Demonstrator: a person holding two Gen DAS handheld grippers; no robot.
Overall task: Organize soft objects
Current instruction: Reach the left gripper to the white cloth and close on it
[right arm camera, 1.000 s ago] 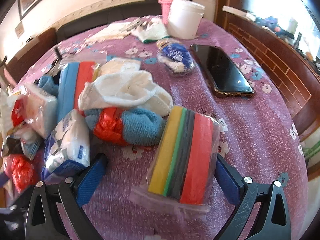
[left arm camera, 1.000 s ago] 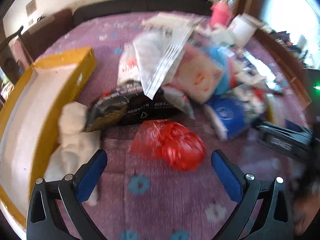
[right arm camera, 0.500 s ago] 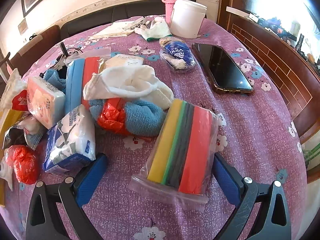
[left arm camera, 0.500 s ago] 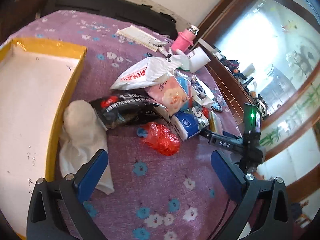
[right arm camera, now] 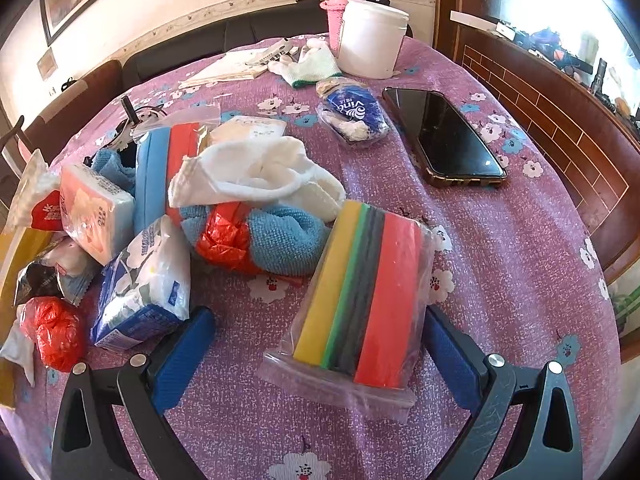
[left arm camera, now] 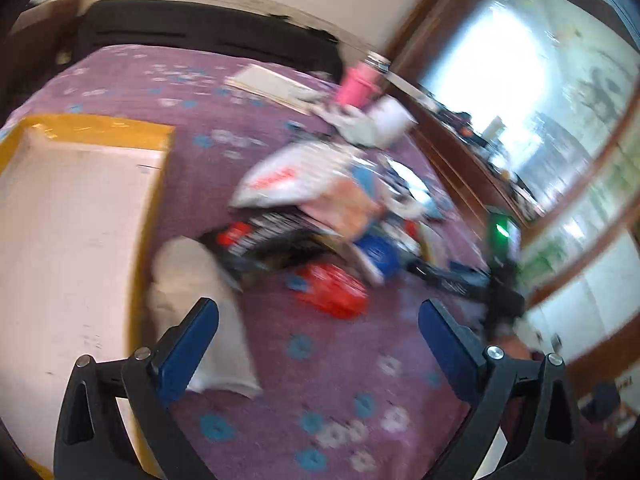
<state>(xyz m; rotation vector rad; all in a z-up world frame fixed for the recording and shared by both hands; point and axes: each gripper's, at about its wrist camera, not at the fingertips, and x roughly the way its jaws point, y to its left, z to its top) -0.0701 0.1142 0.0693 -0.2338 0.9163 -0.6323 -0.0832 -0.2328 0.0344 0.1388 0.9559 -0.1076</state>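
Observation:
My right gripper (right arm camera: pixel 318 324) is open, its jaws on either side of a clear bag of coloured sponges (right arm camera: pixel 360 300) lying on the purple cloth. Behind it lie a blue towel (right arm camera: pixel 288 240), a white cloth (right arm camera: pixel 256 172) and a blue tissue pack (right arm camera: pixel 144 288). My left gripper (left arm camera: pixel 318 320) is open and empty above the cloth. In its blurred view a red plastic bag (left arm camera: pixel 332 290) lies ahead, a white cloth (left arm camera: pixel 200 292) is by the left finger, and a yellow-rimmed box (left arm camera: pixel 148 208) is at the left.
A black phone (right arm camera: pixel 444 136), a white tub (right arm camera: pixel 372 38), a pink bottle (right arm camera: pixel 340 8), a glove (right arm camera: pixel 308 66) and papers (right arm camera: pixel 228 68) are on the far side of the table. A wooden ledge (right arm camera: pixel 560 120) borders the right. Snack bags (left arm camera: pixel 280 180) are piled at the centre.
The left wrist view has shifted and blurred, and the pile and box now sit slightly nearer. The right gripper has edged closer to the sponge bag.

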